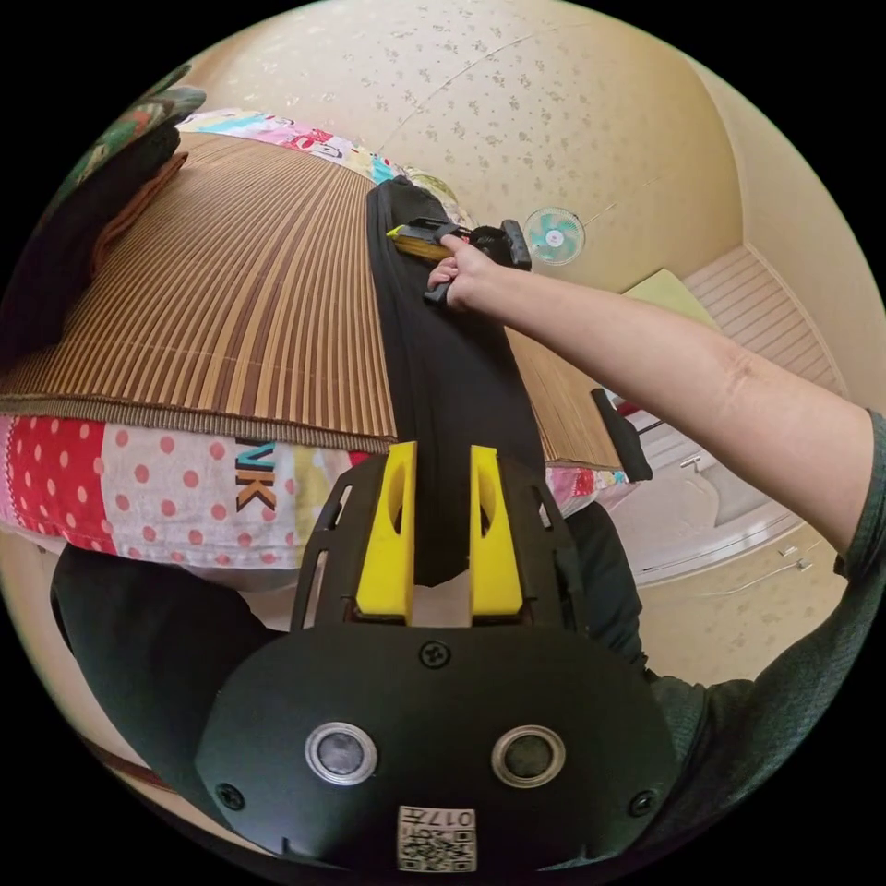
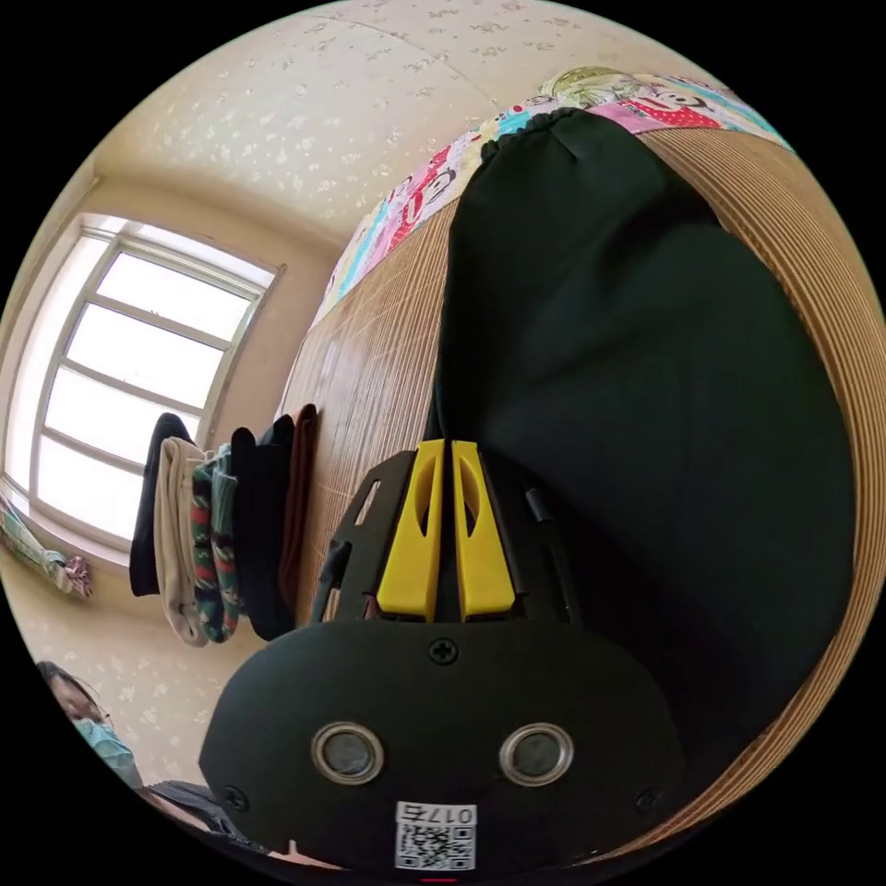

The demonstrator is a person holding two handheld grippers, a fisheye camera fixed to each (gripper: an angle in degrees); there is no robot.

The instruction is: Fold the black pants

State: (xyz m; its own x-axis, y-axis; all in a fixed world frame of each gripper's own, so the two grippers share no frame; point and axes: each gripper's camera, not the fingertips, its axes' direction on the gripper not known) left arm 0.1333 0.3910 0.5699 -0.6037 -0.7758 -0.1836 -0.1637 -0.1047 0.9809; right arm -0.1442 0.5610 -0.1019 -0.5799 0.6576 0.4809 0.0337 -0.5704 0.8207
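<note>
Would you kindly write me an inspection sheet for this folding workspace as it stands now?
Surface: striped bamboo mat over a patterned quilt.
Job's things: black pants laid long on the mat.
Clutter: stack of folded clothes at the mat's edge.
Grippers: left gripper jaws apart, pants end between them; right gripper jaws nearly closed at the pants' edge, grip unclear.
Cables: nothing seen.
Surroundings: window, wall fan, a person's arm.
</note>
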